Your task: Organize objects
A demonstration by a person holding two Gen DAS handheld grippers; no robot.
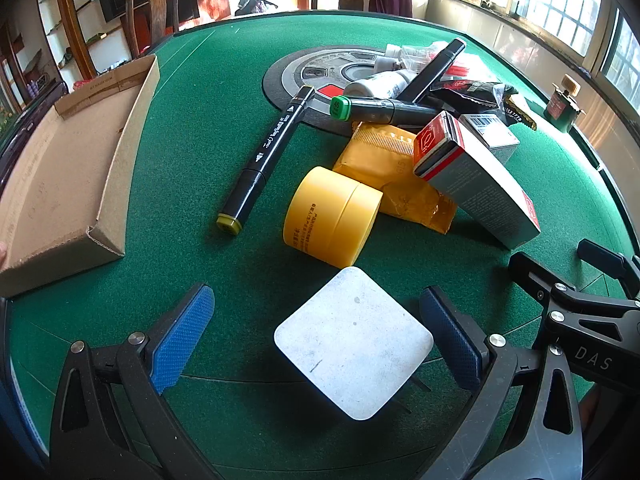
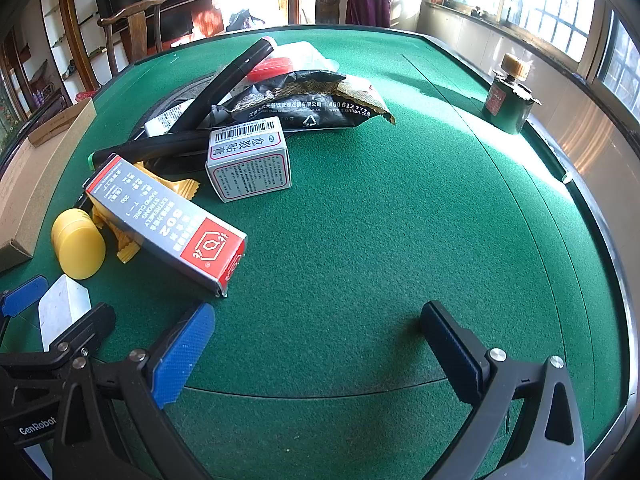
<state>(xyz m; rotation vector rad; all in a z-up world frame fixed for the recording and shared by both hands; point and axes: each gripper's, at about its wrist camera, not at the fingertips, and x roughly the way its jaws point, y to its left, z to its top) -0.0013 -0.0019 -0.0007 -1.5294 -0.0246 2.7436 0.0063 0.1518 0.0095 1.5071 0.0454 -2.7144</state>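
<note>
Our left gripper (image 1: 316,336) stands wide open around the white square block (image 1: 354,344), pads clear of its sides, nothing held. We judge the block stiff, light and smooth, best pinched across two flat sides. Just beyond it lies the yellow jar (image 1: 332,216), then the pile of pens and boxes; the cardboard tray (image 1: 60,184) waits left. Our right gripper (image 2: 318,344) hangs open and empty over bare felt.

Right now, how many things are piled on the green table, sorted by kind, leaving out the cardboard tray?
Marker pens: 3
Printed cartons: 2
Sealed packets: 2, yellow and black
Yellow jar: 1
White square block: 1
Green ink bottle: 1
White bottles: at least 2
Total: at least 12; the far heap hides more.
</note>
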